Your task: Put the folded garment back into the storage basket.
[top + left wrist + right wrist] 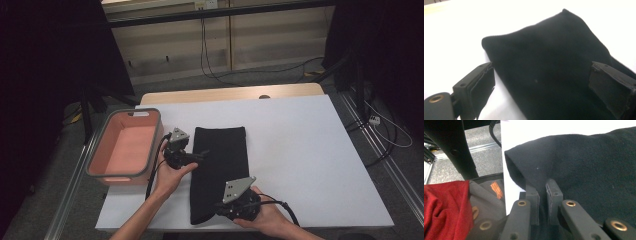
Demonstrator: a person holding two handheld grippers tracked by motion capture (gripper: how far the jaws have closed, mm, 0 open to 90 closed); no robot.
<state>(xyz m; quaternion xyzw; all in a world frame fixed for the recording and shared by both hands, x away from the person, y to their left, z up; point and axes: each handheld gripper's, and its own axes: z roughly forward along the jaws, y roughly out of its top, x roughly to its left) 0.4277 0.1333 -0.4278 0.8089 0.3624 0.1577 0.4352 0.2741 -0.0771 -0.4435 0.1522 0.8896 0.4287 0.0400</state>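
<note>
A black folded cloth (220, 150) lies lengthwise on the white table (300, 150). My left gripper (203, 156) hovers at the cloth's left edge, about halfway along. In the left gripper view its jaws stand wide open, one pad (480, 85) over bare table and the other pad (611, 87) over the cloth (549, 62). My right gripper (221, 210) is at the cloth's near end. In the right gripper view the right gripper (543, 195) is shut on a fold of the cloth (586, 165), whose edge is lifted off the table.
A salmon bin with a grey rim (100, 145) stands left of the cloth, close to my left hand. The table's near edge (250, 228) runs just under my right hand. Red fabric (444, 207) lies below that edge. Cables (385, 130) lie on the floor at right.
</note>
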